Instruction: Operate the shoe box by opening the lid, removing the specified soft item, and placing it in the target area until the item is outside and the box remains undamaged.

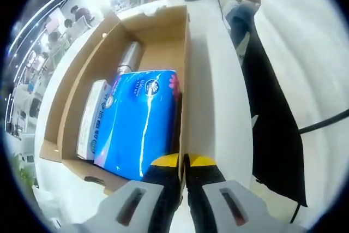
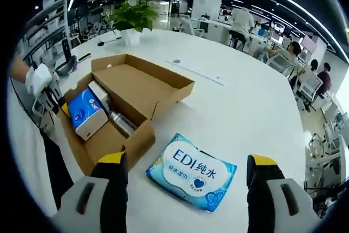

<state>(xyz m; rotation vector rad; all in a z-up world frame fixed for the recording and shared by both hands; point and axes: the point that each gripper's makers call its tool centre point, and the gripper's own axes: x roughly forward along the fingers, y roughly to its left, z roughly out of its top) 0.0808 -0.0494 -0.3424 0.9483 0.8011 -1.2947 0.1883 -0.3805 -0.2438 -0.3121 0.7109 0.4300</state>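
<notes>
Right gripper view: the right gripper (image 2: 187, 174) is being held released above the tissue pack (image 2: 191, 178); the left gripper (image 1: 184, 162) is apparently being clenched on the shoe box (image 1: 186, 88) wall.

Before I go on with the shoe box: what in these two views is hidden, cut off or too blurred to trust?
- Left gripper: jaws pinch the box wall in the left gripper view; the wall's outer face is not visible.
- Metal bottle: partly under the blue tissue pack.
- White box: label too blurred to read, half covered by the pack.
- Wet wipes pack in the right gripper view: small print unreadable.
- Box floor: mostly hidden by contents.
</notes>
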